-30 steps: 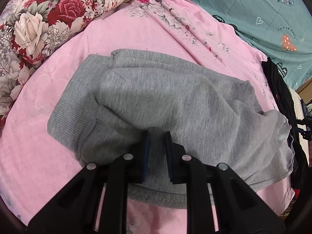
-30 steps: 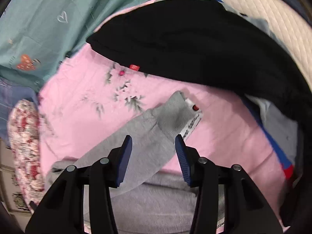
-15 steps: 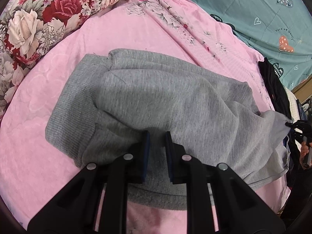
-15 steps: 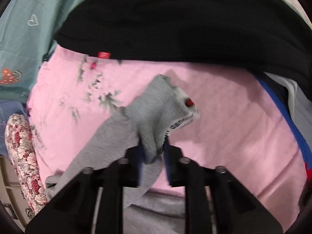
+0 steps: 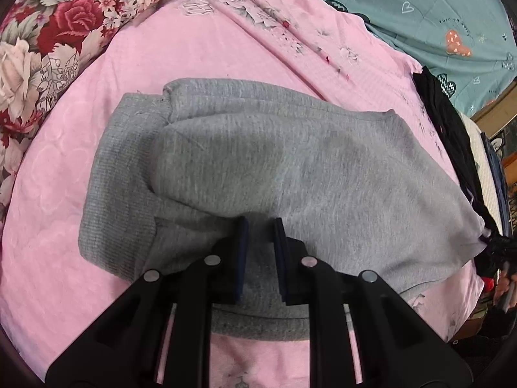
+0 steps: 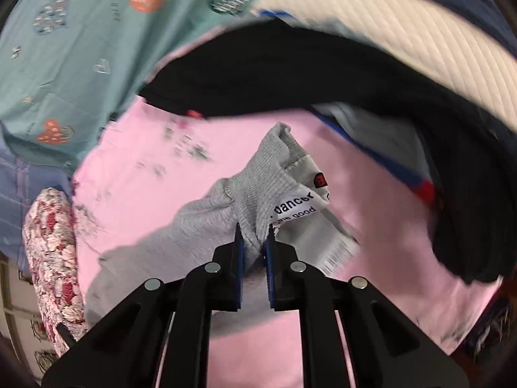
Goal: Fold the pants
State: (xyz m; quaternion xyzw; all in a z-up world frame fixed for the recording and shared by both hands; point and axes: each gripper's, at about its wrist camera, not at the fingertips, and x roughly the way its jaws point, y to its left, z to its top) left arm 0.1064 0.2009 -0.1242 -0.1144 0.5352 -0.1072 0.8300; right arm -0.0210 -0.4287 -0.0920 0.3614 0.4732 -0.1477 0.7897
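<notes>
The grey pants lie on the pink bedsheet, waistband at the left, legs running right. My left gripper rests on the pants near the front edge, its jaws a small gap apart with no cloth between them. My right gripper is shut on the ribbed leg cuff and holds it lifted off the sheet; white tags hang from the cuff. In the left wrist view the far leg end is raised at the right, held by the right gripper.
A black garment lies beyond the cuff, with a white quilted mattress behind it. A floral quilt sits at the left. A teal blanket lies at the back.
My right gripper closed on the leg cuff and lifted it off the sheet. The leg end rose at the right. The left gripper stayed in place.
</notes>
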